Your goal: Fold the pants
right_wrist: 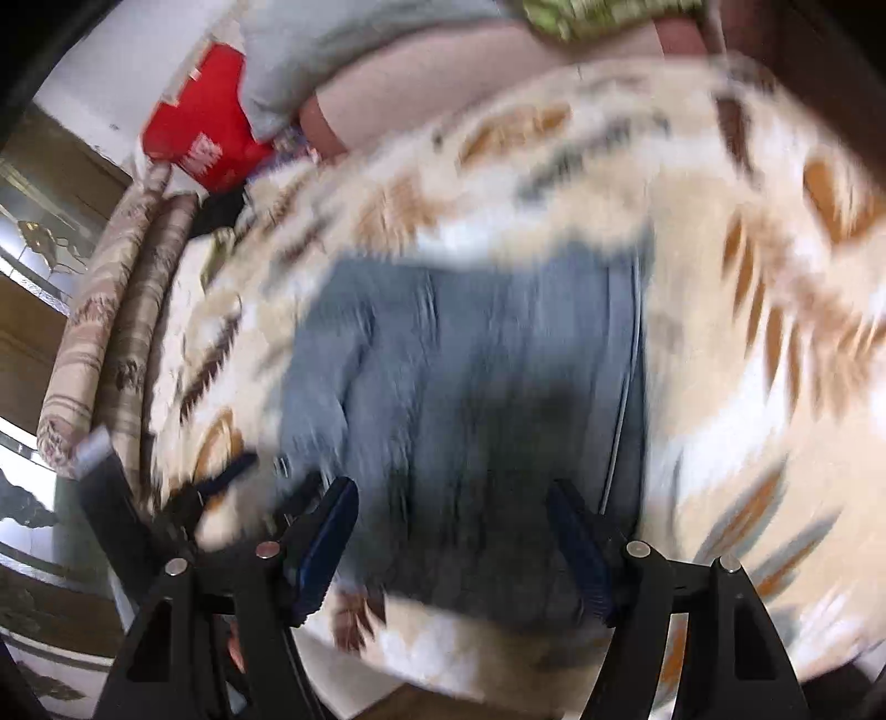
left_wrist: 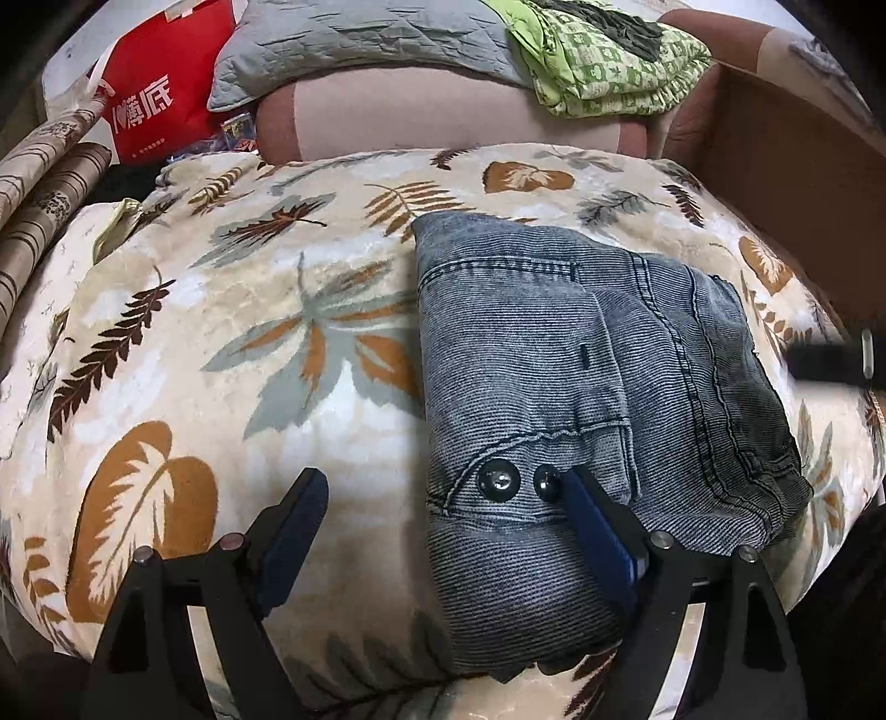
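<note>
Blue-grey denim pants [left_wrist: 581,376] lie folded into a compact stack on a cream blanket [left_wrist: 232,343] printed with leaves. Two metal buttons show at the stack's near left corner. My left gripper [left_wrist: 443,487] is open, with its right finger [left_wrist: 592,526] over the pants beside the buttons and its left finger [left_wrist: 299,515] over bare blanket. The right wrist view is blurred by motion. There the pants [right_wrist: 470,387] appear below my right gripper [right_wrist: 451,520], which is open with nothing between its pads. The right gripper's dark tip [left_wrist: 830,360] shows at the right edge of the left wrist view.
Behind the blanket is a pink sofa back [left_wrist: 410,116] with a grey quilted pillow [left_wrist: 360,44] and green patterned cloth [left_wrist: 609,61] on it. A red bag [left_wrist: 160,88] stands at the back left, striped rolled fabric [left_wrist: 44,194] at the left, a brown board [left_wrist: 797,166] at the right.
</note>
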Demonstrator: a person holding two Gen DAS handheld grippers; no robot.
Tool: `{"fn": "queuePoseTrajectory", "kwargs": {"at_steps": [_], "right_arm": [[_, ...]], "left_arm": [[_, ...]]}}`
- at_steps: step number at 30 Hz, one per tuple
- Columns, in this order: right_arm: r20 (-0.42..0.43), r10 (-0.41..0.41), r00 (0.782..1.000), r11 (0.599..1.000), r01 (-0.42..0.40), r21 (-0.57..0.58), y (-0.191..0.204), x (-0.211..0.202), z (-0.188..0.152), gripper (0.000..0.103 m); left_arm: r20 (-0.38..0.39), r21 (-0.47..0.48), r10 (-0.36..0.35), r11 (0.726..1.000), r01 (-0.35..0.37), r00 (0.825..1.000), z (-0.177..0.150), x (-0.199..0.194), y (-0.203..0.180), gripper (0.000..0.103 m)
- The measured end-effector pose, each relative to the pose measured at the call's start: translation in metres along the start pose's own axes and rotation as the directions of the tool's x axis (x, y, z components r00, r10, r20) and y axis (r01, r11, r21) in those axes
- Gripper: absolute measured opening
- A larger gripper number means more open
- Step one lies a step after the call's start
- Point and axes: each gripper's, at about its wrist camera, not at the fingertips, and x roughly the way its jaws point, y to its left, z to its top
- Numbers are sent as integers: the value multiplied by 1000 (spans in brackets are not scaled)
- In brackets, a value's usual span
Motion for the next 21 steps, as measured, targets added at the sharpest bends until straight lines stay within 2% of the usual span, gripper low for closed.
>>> {"fn": "queuePoseTrajectory", "kwargs": {"at_steps": [2,6,7,8,9,10,11,13,16,18,21], "right_arm": [[41,-28,999,1000,29,-6,5,-6,24,74],[73,44,996,999,-46,16,1,7,62,74],[66,35,997,999,-36,24,-3,15,67,75],[31,-51,998,998,50,34,-13,35,71,75],[-34,-153,988,987,154,42,-25,57,71,75],[-100,-188,977,980,193,45,-33,76,66,76],[-87,-183,979,983,185,12,-35,85,60,76],[-51,-218,975,976,215,-44,-22,76,57,77],[-84,-210,974,978,208,-23,-21,71,59,77],[-60,-180,982,983,181,12,-21,55,56,77],[-21,-102,995,995,102,4,-10,27,40,77]], "left_arm": [[-2,-6,-7,1000,7,1000,0,1,1,88],[-1,-4,-10,1000,10,1000,-1,0,1,89],[-1,-6,-12,1000,11,1000,-1,0,1,89],[-1,-6,-14,1000,14,1000,-1,0,2,90],[1,-6,-20,1000,20,1000,-2,0,2,90],[-1,-6,-24,1000,24,1000,-2,1,2,90],[2,-8,-23,1000,23,1000,-2,1,3,90],[1,-12,-26,1000,26,1000,-2,2,4,91],[3,-13,-29,1000,29,1000,-3,1,4,91],[5,-16,-36,999,36,999,-4,2,5,91],[1,-23,-43,999,43,999,-3,2,5,91]]}}
